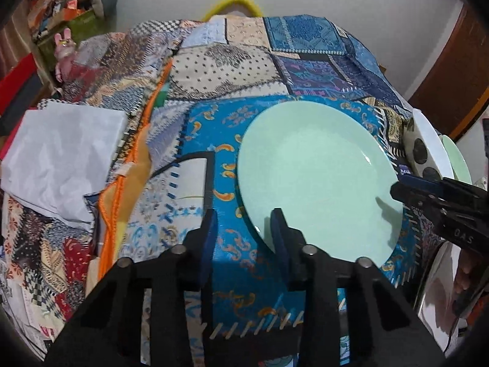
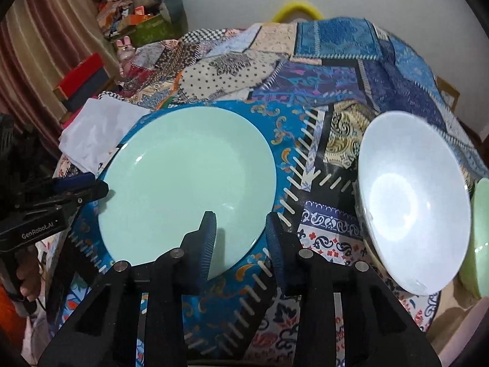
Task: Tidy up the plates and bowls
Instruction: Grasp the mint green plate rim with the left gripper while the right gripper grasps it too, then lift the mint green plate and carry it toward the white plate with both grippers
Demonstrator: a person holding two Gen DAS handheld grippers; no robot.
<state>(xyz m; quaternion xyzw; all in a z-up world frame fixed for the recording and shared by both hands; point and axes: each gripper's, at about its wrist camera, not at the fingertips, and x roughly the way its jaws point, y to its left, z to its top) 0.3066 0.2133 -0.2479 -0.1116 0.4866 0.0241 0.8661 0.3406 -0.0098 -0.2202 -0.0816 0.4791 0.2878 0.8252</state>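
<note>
Now the pale green plate (image 2: 189,177) lies flat on the blue panel of a patchwork cloth (image 2: 330,70) that covers the tabletop, left of centre in the right wrist view. Its face is bare glaze with nothing on it.

The left claw (image 1: 244,226) is spread a little. Its right finger is over the plate's near left rim and its left finger is over the cloth outside the rim, so neither pad presses on the plate. From the right wrist view it reaches in at the plate's left edge, with a person's fingers (image 2: 27,275) around its handle.

The right claw (image 2: 241,232) is also slightly spread. Its left finger is over the plate's near right part and its right finger is over the cloth just beyond the rim, so nothing is pinched.

To the right of the plate, apart from it, sits a white bowl (image 2: 412,214). Its inside is bare, and dark round spots show on its outer wall in the left wrist view. Just beyond it at the right edge is a slice of another pale green dish (image 2: 481,229); what it holds cannot be told.

Far left, off the cloth, a green box (image 2: 149,27) is heaped with coloured packets and paper. A crumpled white sheet (image 1: 61,153) lies on the cloth to the left of the plate.
</note>
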